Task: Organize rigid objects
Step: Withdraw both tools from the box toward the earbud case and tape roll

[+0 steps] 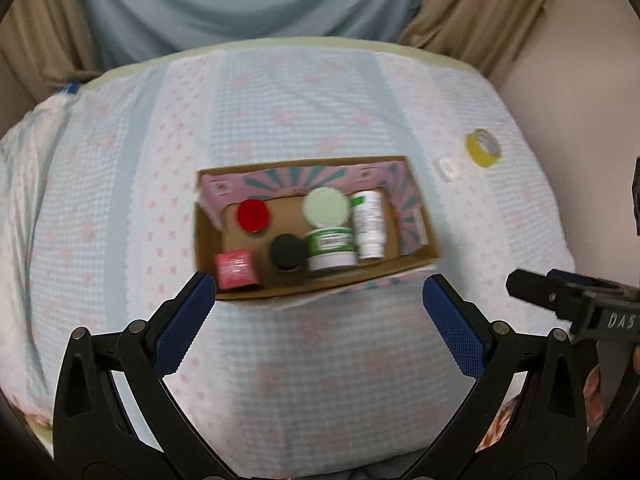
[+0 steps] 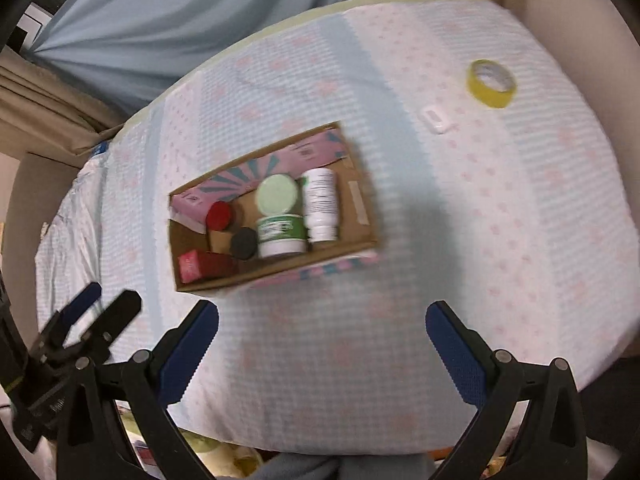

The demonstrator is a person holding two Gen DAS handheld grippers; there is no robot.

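A shallow cardboard box (image 1: 208, 248) (image 2: 362, 200) with pink patterned flaps lies on the cloth-covered table. Inside stand a red-capped jar (image 1: 253, 215) (image 2: 219, 215), a black-capped jar (image 1: 287, 251) (image 2: 243, 243), a green-lidded tub (image 1: 329, 226) (image 2: 278, 214), a white bottle (image 1: 370, 224) (image 2: 320, 204) and a pink-red carton (image 1: 234, 269) (image 2: 200, 266). My left gripper (image 1: 320, 320) hovers open just in front of the box, nothing between its fingers. My right gripper (image 2: 322, 344) is open and empty, near the table's front edge, right of the box.
A yellow tape roll (image 1: 483, 148) (image 2: 491, 83) and a small white flat item (image 1: 448, 169) (image 2: 436, 121) lie on the cloth (image 1: 320, 100) at the far right. Blue and tan curtains hang behind the table. Clutter shows below the front edge.
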